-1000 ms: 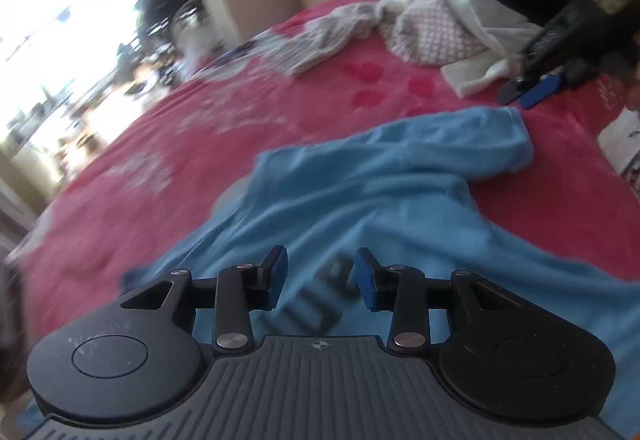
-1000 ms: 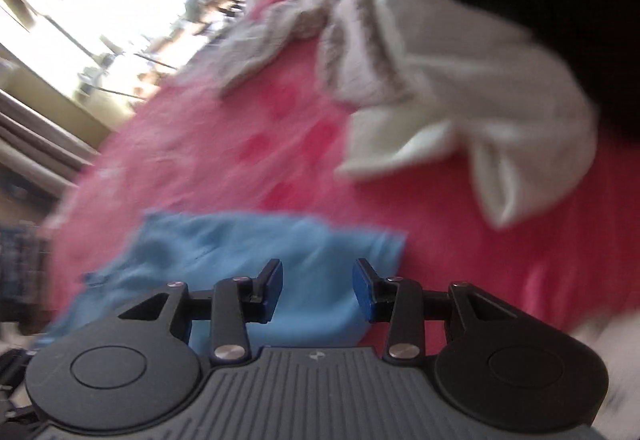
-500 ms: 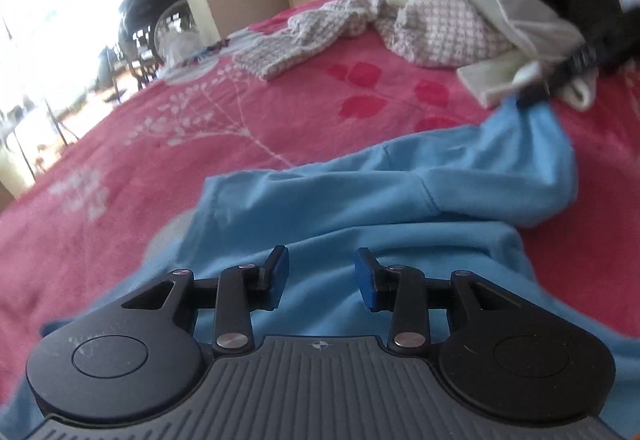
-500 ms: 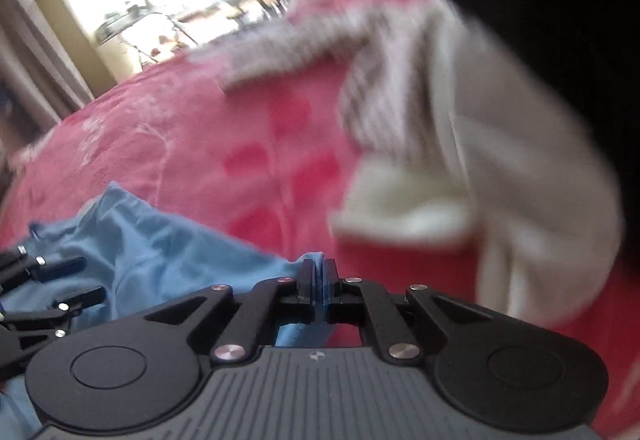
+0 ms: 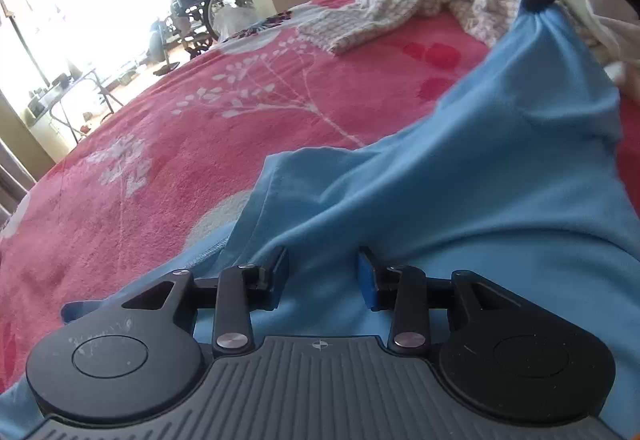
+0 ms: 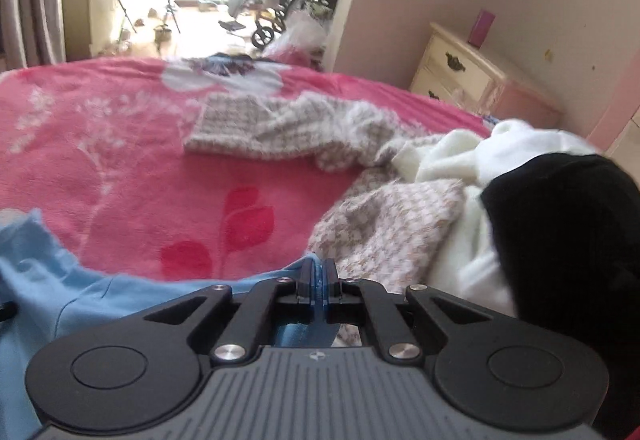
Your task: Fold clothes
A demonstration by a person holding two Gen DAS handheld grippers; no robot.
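Sleeve pinched, lift under way

Right gripper [image 6: 319, 282] clamped on the blue shirt [image 5: 460, 200]; left gripper [image 5: 323, 276] fingers apart above it — keep tension even, pull clear of the clothes pile [image 6: 460, 200].

place: home bedroom | cues: bed with pink floral blanket [image 6: 120, 168]; cream nightstand [image 6: 460, 72]; clothes pile [image 6: 460, 180]
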